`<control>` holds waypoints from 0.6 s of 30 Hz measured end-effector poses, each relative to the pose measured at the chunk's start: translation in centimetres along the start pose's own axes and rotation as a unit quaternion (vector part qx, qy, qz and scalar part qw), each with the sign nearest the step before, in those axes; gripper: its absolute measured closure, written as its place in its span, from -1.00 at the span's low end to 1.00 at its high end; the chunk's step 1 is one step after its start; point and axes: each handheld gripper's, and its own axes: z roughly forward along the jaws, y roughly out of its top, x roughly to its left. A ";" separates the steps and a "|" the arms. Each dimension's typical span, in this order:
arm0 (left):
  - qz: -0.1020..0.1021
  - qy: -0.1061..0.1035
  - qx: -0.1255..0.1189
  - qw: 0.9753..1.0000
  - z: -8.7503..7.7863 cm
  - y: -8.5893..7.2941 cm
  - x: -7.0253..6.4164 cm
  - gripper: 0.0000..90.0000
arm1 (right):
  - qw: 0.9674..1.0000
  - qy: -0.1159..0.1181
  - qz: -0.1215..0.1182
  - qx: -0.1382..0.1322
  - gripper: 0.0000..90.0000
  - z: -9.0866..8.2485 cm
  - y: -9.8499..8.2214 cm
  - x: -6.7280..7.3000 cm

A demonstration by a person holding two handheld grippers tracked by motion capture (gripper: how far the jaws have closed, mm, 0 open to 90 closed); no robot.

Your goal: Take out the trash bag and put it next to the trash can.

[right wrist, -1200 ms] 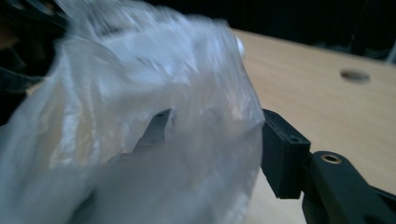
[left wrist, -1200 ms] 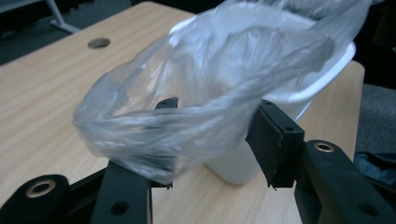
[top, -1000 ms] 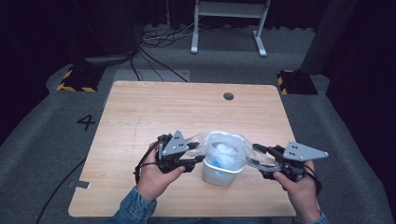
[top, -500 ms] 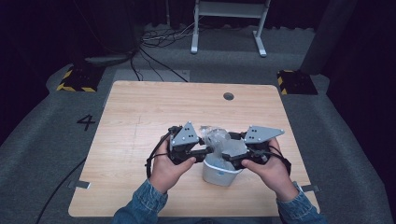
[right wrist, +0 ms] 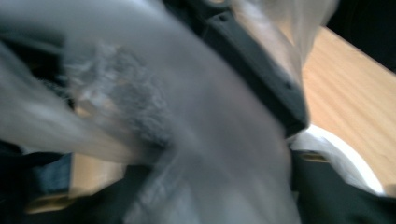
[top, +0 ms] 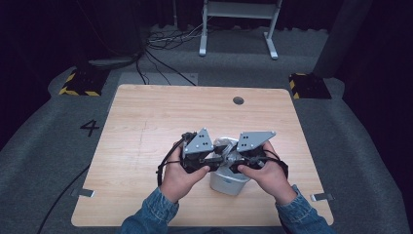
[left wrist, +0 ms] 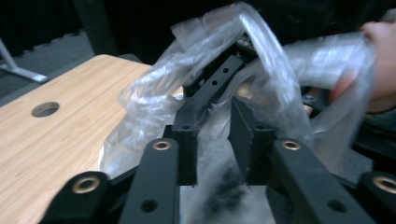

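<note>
Standing near the front edge of the wooden table (top: 146,126), a small white bin (top: 228,181) is seen in the high view, with both grippers brought close together directly above its mouth. The left gripper (top: 208,157) is held in the left hand (top: 179,176) and the right gripper (top: 233,158) in the right hand (top: 265,174); a grey three-cornered plate is carried on top of each. A clear plastic bag (top: 225,147) is bunched between the two tools over the bin. In the left gripper view, the left gripper (left wrist: 214,116) is shown with its jaws set a small gap apart, and the thin film of the bag (left wrist: 261,70) is draped over and between them; whether the film is actually pinched cannot be told. Beyond the film, part of the other gripper's black frame and a fingertip are made out. A round hole (left wrist: 45,109) in the tabletop is visible at the left of that view. In the right gripper view, heavy blur is present: grey film (right wrist: 187,140) lies against the lens, and a white rim (right wrist: 343,154) is seen beside bare wood. How far the right gripper's jaws are parted cannot be told.
</note>
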 end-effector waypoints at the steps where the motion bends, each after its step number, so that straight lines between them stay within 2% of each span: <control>1: 0.000 0.004 -0.001 1.000 -0.2 0.0 0.0 0.57 | 1.000 0.005 0.002 0.000 0.86 -0.1 -0.1 -0.1; 2: 0.000 0.006 -0.003 1.000 -0.4 0.0 0.1 0.52 | 1.000 0.011 0.009 -0.005 0.88 -0.2 -0.3 -0.3; 5: -0.004 0.021 -0.009 1.000 -1.1 -0.2 0.2 0.39 | 1.000 0.008 0.021 -0.015 0.96 -0.6 -0.6 -0.6; 8: -0.009 0.041 -0.017 0.999 -2.0 -0.5 0.5 0.27 | 1.000 0.002 0.022 -0.022 0.98 -1.0 -0.6 -0.7; 12: -0.025 0.068 -0.023 0.997 -3.3 -1.5 1.0 0.15 | 0.999 -0.003 0.025 -0.033 0.98 -1.5 -0.7 -0.8; 15: -0.040 0.080 -0.009 0.996 -3.8 -2.8 1.8 0.15 | 0.998 -0.004 0.031 -0.045 0.98 -2.0 -0.7 -1.0; 18: -0.043 0.087 0.014 0.995 -3.6 -3.9 2.2 0.15 | 0.998 -0.007 0.031 -0.055 0.98 -2.4 -0.6 -1.1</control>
